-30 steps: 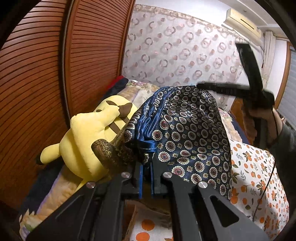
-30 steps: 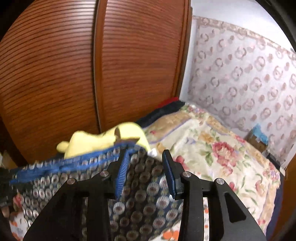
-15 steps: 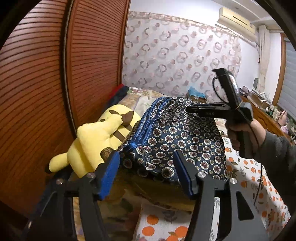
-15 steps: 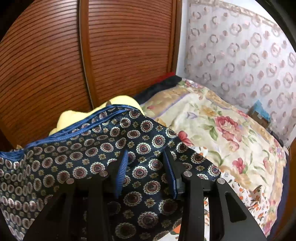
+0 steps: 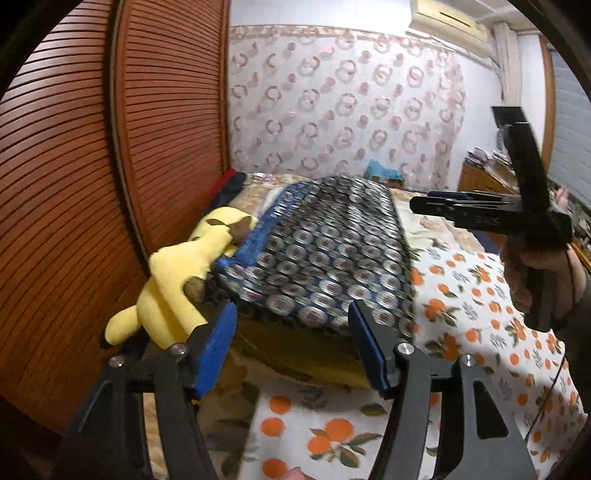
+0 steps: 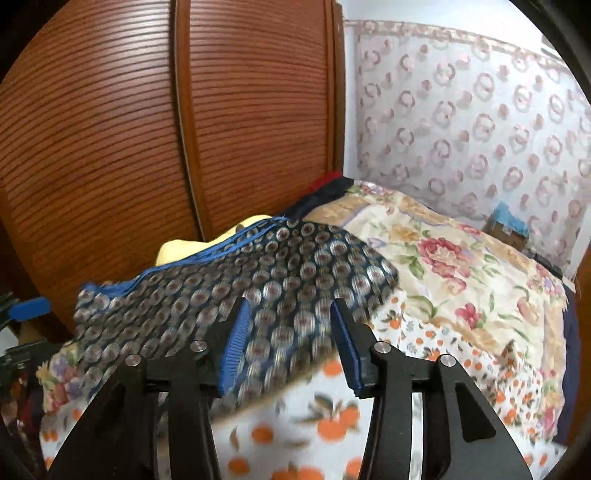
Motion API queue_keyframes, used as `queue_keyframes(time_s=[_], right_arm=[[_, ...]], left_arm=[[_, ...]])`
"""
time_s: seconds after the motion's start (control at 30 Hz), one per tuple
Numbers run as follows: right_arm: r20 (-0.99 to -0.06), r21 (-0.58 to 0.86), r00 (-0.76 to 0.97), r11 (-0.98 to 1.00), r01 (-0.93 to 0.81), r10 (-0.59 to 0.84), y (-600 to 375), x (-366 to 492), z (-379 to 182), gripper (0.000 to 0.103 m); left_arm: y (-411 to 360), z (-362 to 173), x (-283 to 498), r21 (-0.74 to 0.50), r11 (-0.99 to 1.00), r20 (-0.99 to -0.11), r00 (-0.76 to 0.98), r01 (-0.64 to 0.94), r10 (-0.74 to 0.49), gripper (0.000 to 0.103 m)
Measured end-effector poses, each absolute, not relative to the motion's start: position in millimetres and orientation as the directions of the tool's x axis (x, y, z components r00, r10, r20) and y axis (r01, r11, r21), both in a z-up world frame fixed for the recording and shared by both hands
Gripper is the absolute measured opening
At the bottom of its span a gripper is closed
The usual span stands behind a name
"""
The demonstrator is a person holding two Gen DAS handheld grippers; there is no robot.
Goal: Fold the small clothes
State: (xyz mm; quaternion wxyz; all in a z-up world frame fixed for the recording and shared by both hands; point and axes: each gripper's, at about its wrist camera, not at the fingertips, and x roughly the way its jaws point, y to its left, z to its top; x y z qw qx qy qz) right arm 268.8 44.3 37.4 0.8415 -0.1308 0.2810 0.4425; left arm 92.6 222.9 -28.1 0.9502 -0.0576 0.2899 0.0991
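Two grippers, both with fingers spread apart and holding nothing. Left gripper point(image 5: 291, 332) sits at the bottom centre of its own view, blue pads wide, the near edge of the cloth point(image 5: 325, 258) showing between them but not pinched. The cloth is dark blue with round medallion print and a plain blue hem; it lies draped on the bed, centre of the left view, and looks humped rather than flat. Its left edge touches or overlaps a yellow plush toy point(image 5: 177, 288) lying at centre left against the brown slatted wardrobe door point(image 5: 74, 184). Under the near edge, a bedsheet with orange fruit print point(image 5: 480, 295) fills the lower right. Right gripper point(image 6: 291, 328) at bottom centre of the right view, pads apart, cloth point(image 6: 258, 273) visible through the gap; cannot tell if the tips touch the fabric, that area is blurred. In the left view the right gripper point(image 5: 424, 205) shows side-on at centre right, held in a hand point(image 5: 535, 280), above the bed and just right of the cloth. A floral quilt point(image 6: 461, 266) covers the far part of the bed, right side of the right view. Patterned curtain point(image 5: 343, 103) across the upper centre, air conditioner point(image 5: 447, 18) at upper right.
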Motion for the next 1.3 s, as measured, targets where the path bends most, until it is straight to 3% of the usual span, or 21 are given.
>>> queue_keyframes(time_s=[0.43,1.0,1.3], right_arm=[[-0.555,0.009,0.578,0.699,-0.715,0.598,-70,192,41,0.076],[-0.499,0.030,0.756,0.880,-0.474,0.424,-212,119,49,0.083],[-0.418,0.025,0.845,0.934,-0.356,0.333,-257,91,80,0.083]], left_arm=[[147,-29,87,-0.082,0.994,-0.544,0.839,-0.075,0.019,0.062],[67,4,75,-0.067,0.997,-0.498,0.864,0.050,-0.076,0.063],[49,41,70,-0.052,0.997,-0.445,0.892,0.064,-0.080,0.063]])
